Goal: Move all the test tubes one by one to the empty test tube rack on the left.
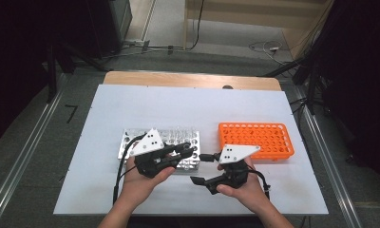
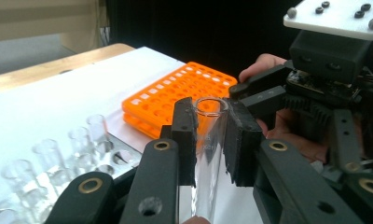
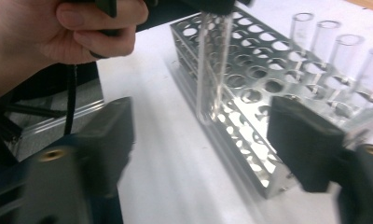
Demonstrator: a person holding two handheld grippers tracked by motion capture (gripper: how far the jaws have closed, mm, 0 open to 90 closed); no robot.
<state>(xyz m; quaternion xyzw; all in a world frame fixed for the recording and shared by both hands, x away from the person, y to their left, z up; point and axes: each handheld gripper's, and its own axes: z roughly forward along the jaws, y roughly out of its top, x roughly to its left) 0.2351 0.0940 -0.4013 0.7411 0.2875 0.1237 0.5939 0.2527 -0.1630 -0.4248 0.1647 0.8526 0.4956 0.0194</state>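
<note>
The tube's [image 2: 208, 149] bottom end is cut off in the left gripper view, and its glass is hard to make out from above. It is clear, empty and upright, clamped near the rim in my left gripper [image 2: 211, 140], just beside the metal rack [image 3: 250, 116]. My right gripper [image 3: 201, 154] is wide open below it, the orange rack [image 1: 254, 138] nearby.

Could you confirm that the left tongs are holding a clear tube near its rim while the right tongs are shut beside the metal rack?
Not quite: the right tongs are open, jaws wide apart, as the right gripper view shows. The left tongs do grip the clear tube near its rim, beside the metal rack.
</note>
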